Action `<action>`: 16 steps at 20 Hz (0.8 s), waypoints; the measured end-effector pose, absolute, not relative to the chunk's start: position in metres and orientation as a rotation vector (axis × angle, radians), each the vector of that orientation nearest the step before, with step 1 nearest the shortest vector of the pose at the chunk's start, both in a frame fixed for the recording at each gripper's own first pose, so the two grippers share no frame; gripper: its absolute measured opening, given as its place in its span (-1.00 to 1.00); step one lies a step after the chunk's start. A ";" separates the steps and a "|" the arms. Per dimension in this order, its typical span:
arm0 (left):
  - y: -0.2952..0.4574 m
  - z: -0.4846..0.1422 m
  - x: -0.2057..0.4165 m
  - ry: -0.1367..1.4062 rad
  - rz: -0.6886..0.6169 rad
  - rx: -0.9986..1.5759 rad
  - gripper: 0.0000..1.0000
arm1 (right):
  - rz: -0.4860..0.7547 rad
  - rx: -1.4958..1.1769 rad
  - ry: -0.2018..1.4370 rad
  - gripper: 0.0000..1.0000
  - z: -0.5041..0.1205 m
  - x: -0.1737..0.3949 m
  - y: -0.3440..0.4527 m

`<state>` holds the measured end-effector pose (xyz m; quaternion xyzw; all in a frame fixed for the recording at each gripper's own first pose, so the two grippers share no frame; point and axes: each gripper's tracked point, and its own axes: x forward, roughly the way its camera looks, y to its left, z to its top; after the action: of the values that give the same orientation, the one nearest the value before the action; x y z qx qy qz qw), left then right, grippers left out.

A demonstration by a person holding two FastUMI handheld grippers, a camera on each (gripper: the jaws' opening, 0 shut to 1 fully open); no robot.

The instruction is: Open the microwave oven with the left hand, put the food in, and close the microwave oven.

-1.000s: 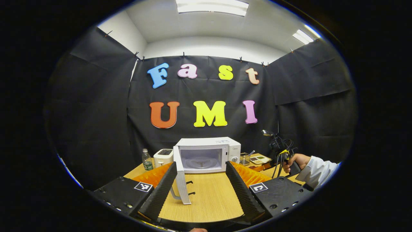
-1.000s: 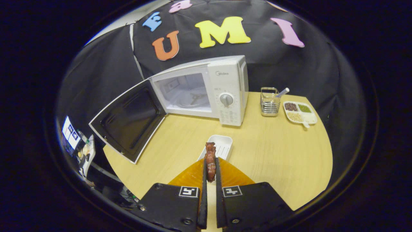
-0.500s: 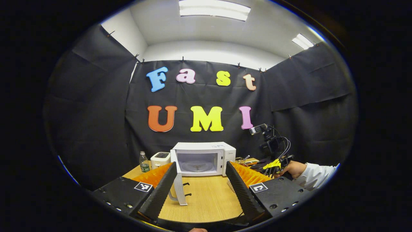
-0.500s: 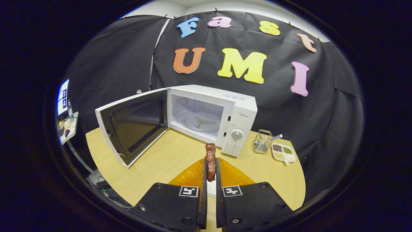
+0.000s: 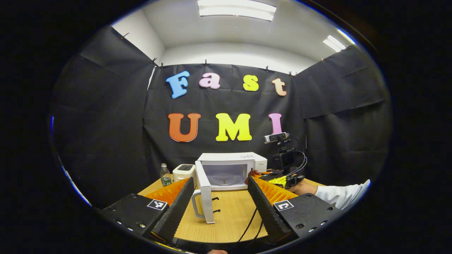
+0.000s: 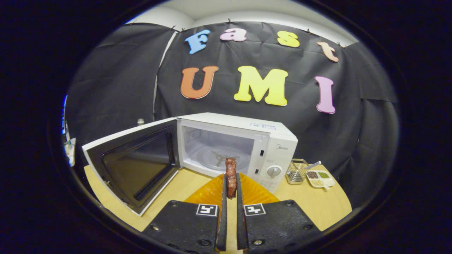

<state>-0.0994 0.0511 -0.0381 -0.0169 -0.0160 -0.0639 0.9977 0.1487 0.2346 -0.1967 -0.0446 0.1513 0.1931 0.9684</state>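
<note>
Evenly lit from bright ceiling panels, slightly blown out; sharp at centre, strongly bowed near the edges; faint soft shadows on the counter.

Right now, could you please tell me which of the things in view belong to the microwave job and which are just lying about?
Part of the job:
- white microwave oven, its door swung open
- brown piece of food, pinched in the right claw
- left claw, open

Lying about:
- wire metal basket
- white divided dish of grains
- white toaster
- clear plastic bottle
</note>
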 end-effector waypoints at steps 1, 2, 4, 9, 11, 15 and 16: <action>0.054 -0.040 -0.097 -0.029 -0.125 -0.035 0.87 | 0.378 -0.056 0.305 -0.72 -0.201 0.161 0.242; 0.057 -0.043 -0.095 -0.024 -0.123 -0.038 0.87 | 0.368 -0.030 0.311 -0.72 -0.205 0.174 0.249; 0.058 -0.047 -0.092 -0.016 -0.127 -0.042 0.87 | 0.347 0.005 0.313 -0.72 -0.215 0.199 0.261; 0.059 -0.059 -0.078 0.011 -0.146 -0.044 0.87 | 0.312 0.100 0.316 -0.72 -0.243 0.251 0.301; 0.063 -0.063 -0.073 0.022 -0.144 -0.050 0.87 | 0.303 0.179 0.344 -0.72 -0.254 0.269 0.316; 0.072 -0.069 -0.061 0.036 -0.130 -0.059 0.87 | 0.230 0.312 0.374 -0.72 -0.276 0.310 0.339; 0.075 -0.070 -0.059 0.039 -0.122 -0.061 0.87 | 0.214 0.349 0.379 -0.72 -0.281 0.316 0.342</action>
<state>-0.0589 0.0755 -0.0700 -0.0304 0.0197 -0.0612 0.9975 0.3162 0.3422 -0.2813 0.1722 0.1869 0.1057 0.9614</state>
